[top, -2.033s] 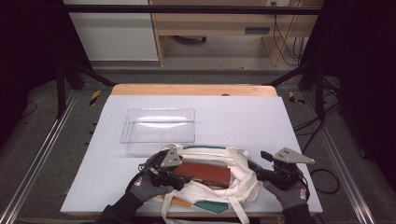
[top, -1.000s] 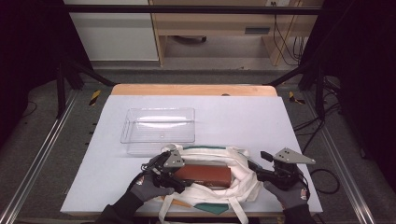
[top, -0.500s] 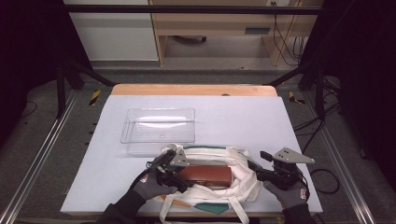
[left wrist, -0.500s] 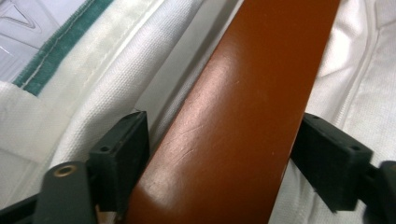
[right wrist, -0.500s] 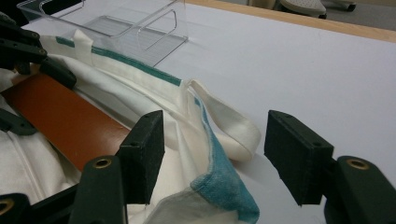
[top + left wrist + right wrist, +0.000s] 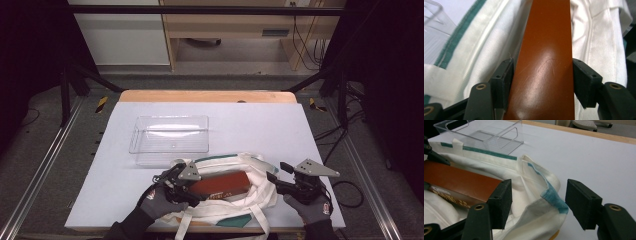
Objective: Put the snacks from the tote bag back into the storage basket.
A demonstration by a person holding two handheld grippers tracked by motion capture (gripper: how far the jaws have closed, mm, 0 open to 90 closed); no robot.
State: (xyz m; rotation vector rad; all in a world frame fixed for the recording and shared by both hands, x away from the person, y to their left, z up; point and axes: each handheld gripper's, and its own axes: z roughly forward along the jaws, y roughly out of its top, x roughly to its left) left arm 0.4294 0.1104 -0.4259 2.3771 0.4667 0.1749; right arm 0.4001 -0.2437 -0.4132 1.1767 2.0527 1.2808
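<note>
A white cloth bag (image 6: 235,207) with green trim lies open near the table's front edge. In it lies a long red-brown box (image 6: 222,184). My left gripper (image 6: 195,186) reaches into the bag from the left. Its jaws have just been closing, and in the left gripper view both pads (image 6: 505,75) sit against the sides of the box (image 6: 549,37). My right gripper (image 6: 276,171) stands open at the bag's right end. The bag's green-edged rim (image 6: 549,193) lies loosely between its jaws, and the pads (image 6: 581,202) are apart from the cloth.
A clear plastic container (image 6: 170,132) stands just behind the bag, left of centre. The white table surface (image 6: 250,120) stretches beyond it to a wooden back edge (image 6: 207,96). Metal rails run along both sides of the table.
My left gripper has edged right, further into the bag, and its jaws have come in from wide open onto the box. The right gripper has stayed where it was.
</note>
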